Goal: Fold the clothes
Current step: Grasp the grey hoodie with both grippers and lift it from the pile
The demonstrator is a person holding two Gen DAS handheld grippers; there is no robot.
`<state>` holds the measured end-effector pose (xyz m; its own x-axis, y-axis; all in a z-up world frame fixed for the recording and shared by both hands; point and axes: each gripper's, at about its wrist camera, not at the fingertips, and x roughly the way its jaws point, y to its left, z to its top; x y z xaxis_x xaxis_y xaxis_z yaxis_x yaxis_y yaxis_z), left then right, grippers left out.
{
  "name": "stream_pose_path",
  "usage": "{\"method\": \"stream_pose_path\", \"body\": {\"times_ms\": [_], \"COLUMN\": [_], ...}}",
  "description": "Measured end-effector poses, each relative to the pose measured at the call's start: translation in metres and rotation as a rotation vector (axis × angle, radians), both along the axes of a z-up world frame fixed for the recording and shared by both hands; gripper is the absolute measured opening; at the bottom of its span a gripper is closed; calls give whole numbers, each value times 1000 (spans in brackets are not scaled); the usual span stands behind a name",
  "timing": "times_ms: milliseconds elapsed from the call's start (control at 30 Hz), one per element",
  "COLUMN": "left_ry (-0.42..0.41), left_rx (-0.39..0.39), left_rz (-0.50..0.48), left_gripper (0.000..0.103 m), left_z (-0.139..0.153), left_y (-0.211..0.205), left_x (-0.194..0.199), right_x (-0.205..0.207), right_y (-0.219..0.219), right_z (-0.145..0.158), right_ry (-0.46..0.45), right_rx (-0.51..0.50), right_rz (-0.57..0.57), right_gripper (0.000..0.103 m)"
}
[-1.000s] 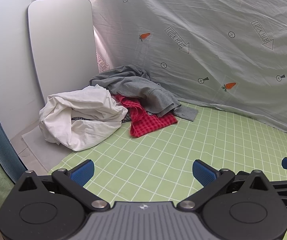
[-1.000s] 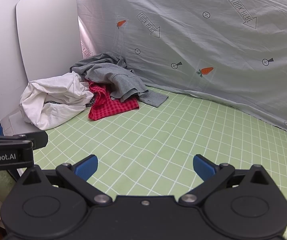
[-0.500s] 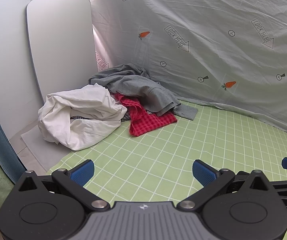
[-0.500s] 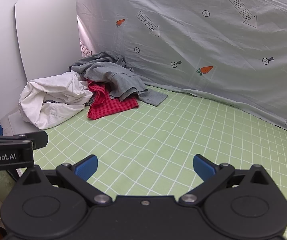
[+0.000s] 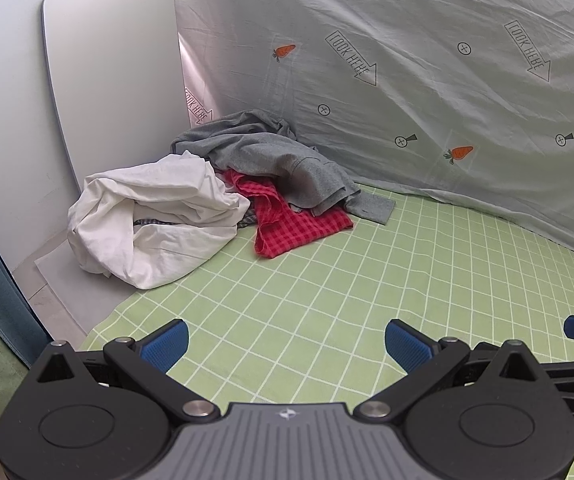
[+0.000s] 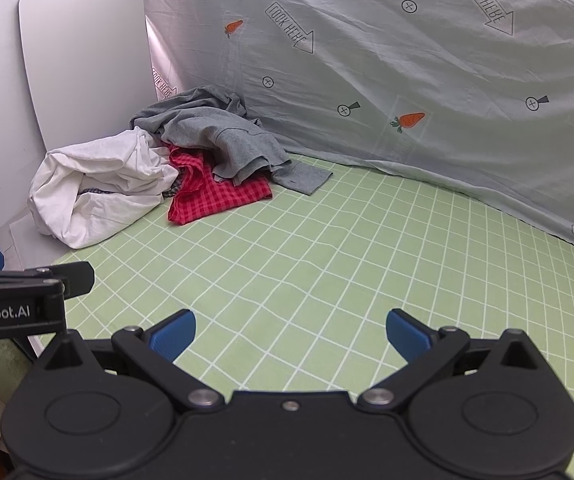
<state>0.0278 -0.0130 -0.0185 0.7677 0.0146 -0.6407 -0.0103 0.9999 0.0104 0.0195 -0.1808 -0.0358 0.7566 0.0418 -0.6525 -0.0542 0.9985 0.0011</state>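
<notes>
Three garments lie heaped ahead-left of both tools: a white garment (image 5: 155, 216), a red checked garment (image 5: 295, 224) and a grey garment (image 5: 271, 160) over it. Left tool (image 5: 285, 344) and right tool (image 6: 290, 334) hover spread wide, empty. A white board (image 5: 115, 72) and printed sheet (image 5: 427, 80) stand behind the pile; bare green grid cloth (image 6: 347, 260) lies between.

Plaid item (image 5: 247, 220) mostly hidden under white garment (image 5: 155, 216).

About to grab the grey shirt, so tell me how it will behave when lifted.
The grey shirt looks limp and crumpled, so it will probably droop. It lies over the red checked cloth, which may drag along.
</notes>
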Motion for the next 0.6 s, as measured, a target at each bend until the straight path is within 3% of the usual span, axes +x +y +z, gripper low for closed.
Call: {"method": "stream_pose_path", "body": {"times_ms": [333,433,600], "left_ry": [17,15,37], "left_rx": [20,29,-32], "left_rz": [30,43,84], "left_gripper": [103,103,103], "left_z": [-3,-2,-5], "left_y": [14,23,45], "left_x": [70,104,177], "right_x": [55,90,164], "right_y": [-7,-10,-4], "right_z": [0,3,1], "right_ry": [8,0,-13], "right_rx": [-59,-83,-137], "right_rz": [2,5,32], "right_gripper": [103,103,103]}}
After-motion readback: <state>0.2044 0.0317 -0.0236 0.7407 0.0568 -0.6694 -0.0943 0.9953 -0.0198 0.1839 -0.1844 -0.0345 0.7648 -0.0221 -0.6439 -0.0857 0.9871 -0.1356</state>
